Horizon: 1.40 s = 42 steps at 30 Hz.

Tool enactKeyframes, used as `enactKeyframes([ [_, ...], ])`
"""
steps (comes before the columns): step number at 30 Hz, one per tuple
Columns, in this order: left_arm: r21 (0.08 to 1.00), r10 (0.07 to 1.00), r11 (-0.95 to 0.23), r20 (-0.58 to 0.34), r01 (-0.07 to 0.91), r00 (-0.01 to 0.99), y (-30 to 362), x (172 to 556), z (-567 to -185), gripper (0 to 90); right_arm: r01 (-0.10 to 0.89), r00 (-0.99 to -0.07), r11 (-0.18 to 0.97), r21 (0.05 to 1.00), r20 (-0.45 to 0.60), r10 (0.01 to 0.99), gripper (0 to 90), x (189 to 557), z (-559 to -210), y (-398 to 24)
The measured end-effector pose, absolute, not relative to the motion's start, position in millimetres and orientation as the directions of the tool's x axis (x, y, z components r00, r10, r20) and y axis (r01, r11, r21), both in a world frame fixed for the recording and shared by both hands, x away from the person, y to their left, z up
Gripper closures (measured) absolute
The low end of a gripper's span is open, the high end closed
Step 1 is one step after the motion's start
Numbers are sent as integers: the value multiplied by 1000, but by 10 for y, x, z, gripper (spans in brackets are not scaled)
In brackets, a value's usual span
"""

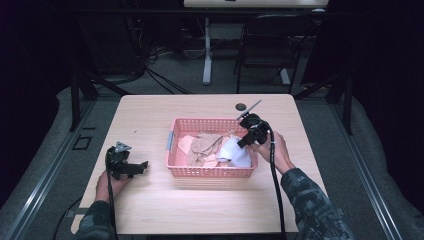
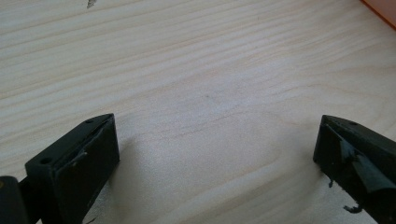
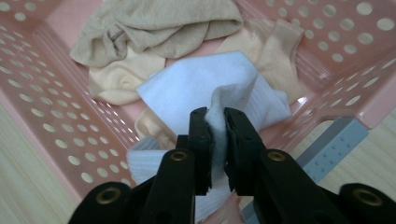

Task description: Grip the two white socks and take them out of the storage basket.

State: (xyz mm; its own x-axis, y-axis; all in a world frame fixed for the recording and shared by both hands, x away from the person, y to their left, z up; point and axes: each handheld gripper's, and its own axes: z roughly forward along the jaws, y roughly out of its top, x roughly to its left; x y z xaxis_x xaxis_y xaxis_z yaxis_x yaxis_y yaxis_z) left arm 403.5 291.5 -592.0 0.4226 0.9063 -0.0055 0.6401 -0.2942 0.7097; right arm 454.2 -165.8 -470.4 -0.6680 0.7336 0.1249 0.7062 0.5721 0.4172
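A pink perforated basket (image 1: 210,171) stands mid-table with beige socks (image 1: 202,144) and a white sock (image 1: 235,152) inside. In the right gripper view the white sock (image 3: 196,88) lies over the beige socks (image 3: 154,23), and a fold of it is pinched between the black jaws. My right gripper (image 1: 245,141) reaches into the basket's right end; my right gripper (image 3: 217,126) is shut on that fold. My left gripper (image 1: 142,166) rests on the table left of the basket. Seen from its own camera, my left gripper (image 2: 217,140) stands wide open over bare wood.
The basket wall (image 3: 56,121) surrounds the socks, with a grey handle (image 3: 329,147) at one end. A small dark hole (image 1: 241,106) sits near the table's far edge. A chair (image 1: 267,45) and a table leg (image 1: 207,50) stand on the floor beyond.
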Motion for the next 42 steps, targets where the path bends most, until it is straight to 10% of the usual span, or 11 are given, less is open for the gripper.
enactKeyframes([
  [42, 709, 906, -295, -5, 640, 423, 2916, 4035, -5920, 1, 589, -716, 557, 585, 57, 696, 847, 4299, -3935, -1647],
])
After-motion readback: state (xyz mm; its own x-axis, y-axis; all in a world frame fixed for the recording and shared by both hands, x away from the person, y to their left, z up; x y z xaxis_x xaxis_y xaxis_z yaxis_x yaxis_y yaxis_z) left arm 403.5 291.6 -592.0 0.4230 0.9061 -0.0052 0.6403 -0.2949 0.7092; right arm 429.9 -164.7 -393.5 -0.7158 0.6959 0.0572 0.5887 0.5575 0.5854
